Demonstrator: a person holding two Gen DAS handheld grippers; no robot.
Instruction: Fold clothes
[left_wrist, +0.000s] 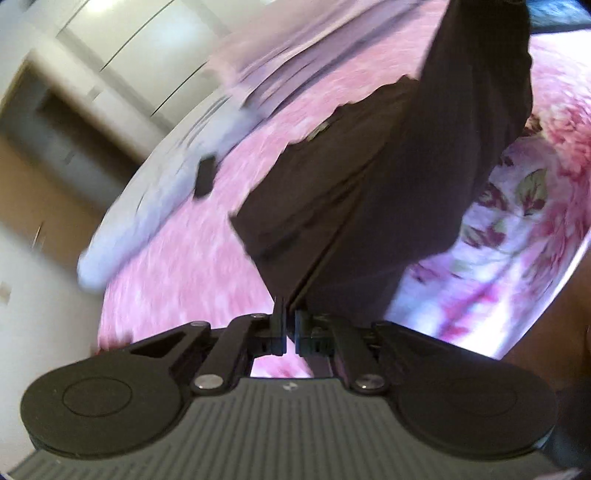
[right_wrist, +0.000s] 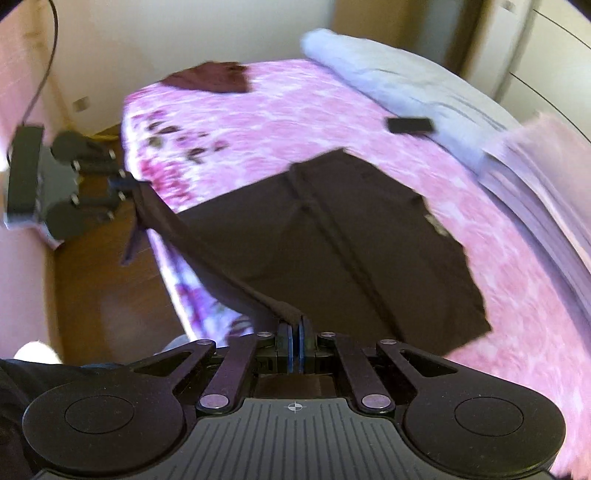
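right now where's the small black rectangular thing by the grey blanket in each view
Left wrist view: the small black rectangular object is left of centre, at the edge of the grey blanket.
Right wrist view: it is upper right, at the same blanket's edge.
Shared landmark: the dark garment on the pink floral bedspread.

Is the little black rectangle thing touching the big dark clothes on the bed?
Apart. The right wrist view shows pink bedspread between the small black rectangle and the dark garment.
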